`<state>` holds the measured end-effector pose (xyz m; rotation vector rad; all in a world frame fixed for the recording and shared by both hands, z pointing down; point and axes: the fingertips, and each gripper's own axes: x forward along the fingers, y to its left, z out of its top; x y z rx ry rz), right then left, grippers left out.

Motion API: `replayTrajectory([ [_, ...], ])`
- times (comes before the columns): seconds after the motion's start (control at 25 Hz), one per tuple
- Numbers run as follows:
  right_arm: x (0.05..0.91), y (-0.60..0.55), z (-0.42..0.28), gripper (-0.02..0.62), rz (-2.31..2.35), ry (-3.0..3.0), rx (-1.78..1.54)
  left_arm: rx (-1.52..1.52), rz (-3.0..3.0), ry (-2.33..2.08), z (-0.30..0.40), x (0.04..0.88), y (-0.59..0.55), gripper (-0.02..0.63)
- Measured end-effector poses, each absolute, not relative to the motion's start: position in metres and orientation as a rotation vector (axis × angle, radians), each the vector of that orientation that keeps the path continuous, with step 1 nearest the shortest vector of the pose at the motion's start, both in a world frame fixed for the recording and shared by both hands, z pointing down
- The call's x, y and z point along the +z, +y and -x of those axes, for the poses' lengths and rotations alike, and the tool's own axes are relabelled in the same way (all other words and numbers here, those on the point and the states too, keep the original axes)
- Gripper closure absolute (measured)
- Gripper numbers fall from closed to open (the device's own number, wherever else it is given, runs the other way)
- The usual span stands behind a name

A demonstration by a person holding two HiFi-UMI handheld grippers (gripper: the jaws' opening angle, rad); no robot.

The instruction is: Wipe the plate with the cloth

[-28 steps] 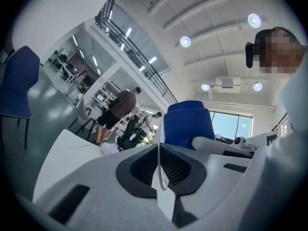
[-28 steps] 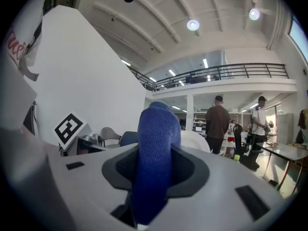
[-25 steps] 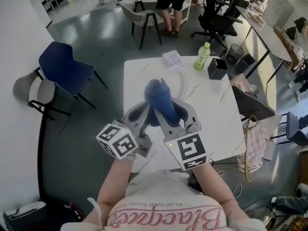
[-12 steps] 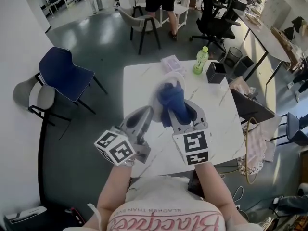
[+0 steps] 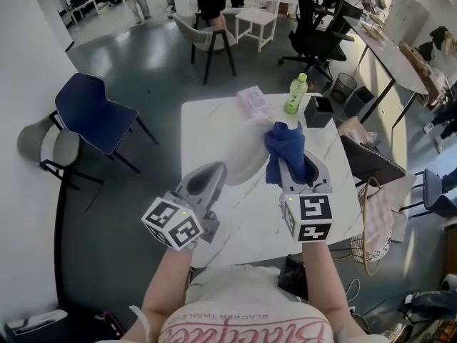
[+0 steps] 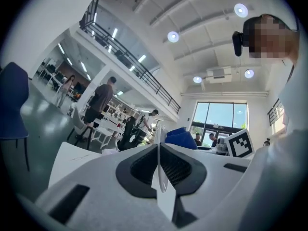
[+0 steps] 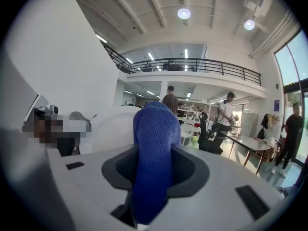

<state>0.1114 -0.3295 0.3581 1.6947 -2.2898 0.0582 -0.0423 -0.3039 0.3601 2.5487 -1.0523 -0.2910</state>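
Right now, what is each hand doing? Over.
Left gripper shut on plate. Right gripper shut on blue cloth, beside plate. Nothing between cloth and plate.

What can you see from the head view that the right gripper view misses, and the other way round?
Only the head view shows the white table from above, with the blue chair and the grey chair beside it. Only the right gripper view shows the ceiling lamps and the balcony railing. Both show the blue cloth clamped in the jaws of the right gripper, the white plate next to it and the green bottle beyond.
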Motion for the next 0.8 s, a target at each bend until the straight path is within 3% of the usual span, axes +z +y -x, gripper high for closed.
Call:
replayTrajectory([
  [0.24, 0.343, -0.320, -0.126, 0.465, -1.695, -2.353, 0.066, -0.103, -2.877, -1.247, 0.042, 0.355, -0.299, 0.592],
  [0.8, 0.295, -0.303, -0.093, 0.465, -1.366, -2.583, -0.053, 1.050, -3.597, -1.482, 0.008, 0.374, -0.283, 0.592],
])
